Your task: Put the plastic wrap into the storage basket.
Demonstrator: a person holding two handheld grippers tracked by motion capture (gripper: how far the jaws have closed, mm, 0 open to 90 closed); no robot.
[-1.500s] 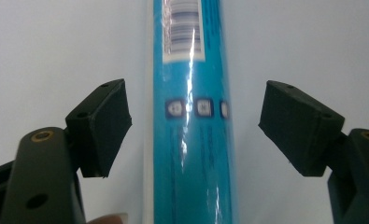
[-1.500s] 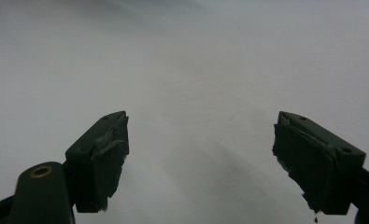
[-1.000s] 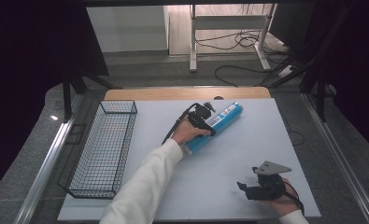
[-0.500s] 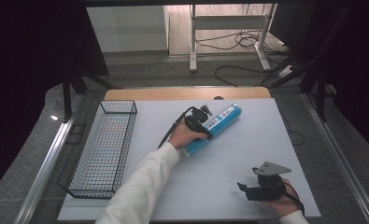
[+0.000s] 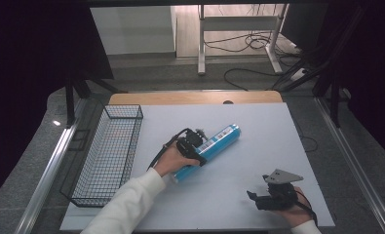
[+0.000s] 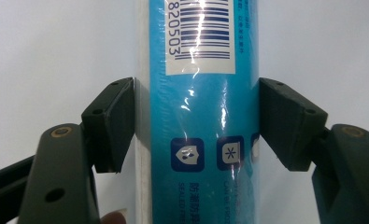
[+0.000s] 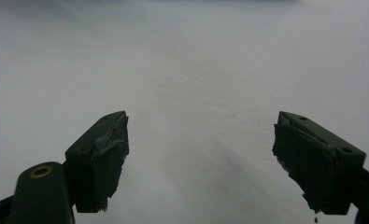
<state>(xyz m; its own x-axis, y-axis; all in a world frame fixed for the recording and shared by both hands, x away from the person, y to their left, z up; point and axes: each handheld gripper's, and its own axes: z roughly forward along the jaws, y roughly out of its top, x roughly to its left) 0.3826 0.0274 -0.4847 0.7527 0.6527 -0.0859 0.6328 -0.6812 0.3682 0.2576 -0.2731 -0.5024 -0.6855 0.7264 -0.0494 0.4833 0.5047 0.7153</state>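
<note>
A blue cylindrical tube with a white barcode label lies slanted near the middle of the white table top. My left gripper is shut across its middle. In the left gripper view both black pads press on the sides of the tube, just below the barcode, and a fingertip shows at the bottom edge. Near the table's front right, my right gripper rests in a hand, with its grey plate on top. In the right gripper view its jaws stand wide apart over bare white surface with nothing between them.
A black wire basket stands along the left side of the table. A wooden strip runs along the table's far edge. Beyond it are a desk frame and cables on the floor.
My left gripper closed on the blue tube, and hand and tube have shifted left and toward the near edge. The right hand has kept still.
</note>
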